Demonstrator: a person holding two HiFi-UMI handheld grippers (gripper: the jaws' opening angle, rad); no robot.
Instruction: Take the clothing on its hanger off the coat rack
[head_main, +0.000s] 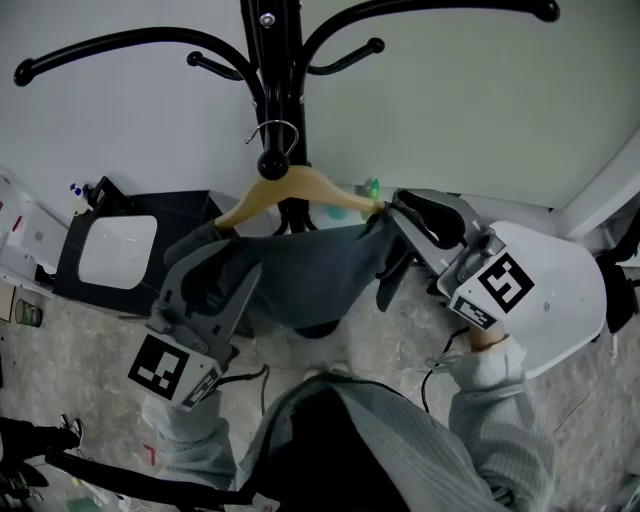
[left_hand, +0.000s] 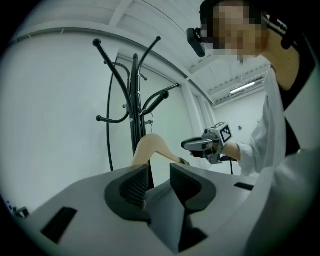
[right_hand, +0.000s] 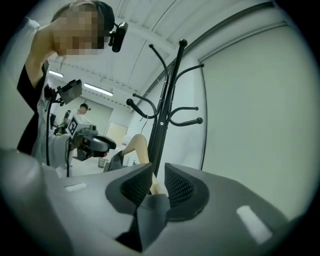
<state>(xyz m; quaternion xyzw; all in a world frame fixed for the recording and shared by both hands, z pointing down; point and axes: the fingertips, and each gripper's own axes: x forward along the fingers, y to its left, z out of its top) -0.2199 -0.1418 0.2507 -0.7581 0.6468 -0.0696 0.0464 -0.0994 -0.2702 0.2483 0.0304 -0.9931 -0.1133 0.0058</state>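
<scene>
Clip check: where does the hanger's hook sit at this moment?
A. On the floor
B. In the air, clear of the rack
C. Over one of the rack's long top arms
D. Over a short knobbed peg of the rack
D: in the head view the hanger's wire hook loops over the short knobbed peg on the rack, and the grey garment drapes below.

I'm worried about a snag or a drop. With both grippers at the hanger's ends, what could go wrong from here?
The hanger hangs on a peg of the coat rack; pulling outward before lifting could snag it and rock the rack. The jaws of the left gripper stand apart around the grey clothing, so lifting now might raise only the end at the right gripper and tilt the hanger.
</scene>
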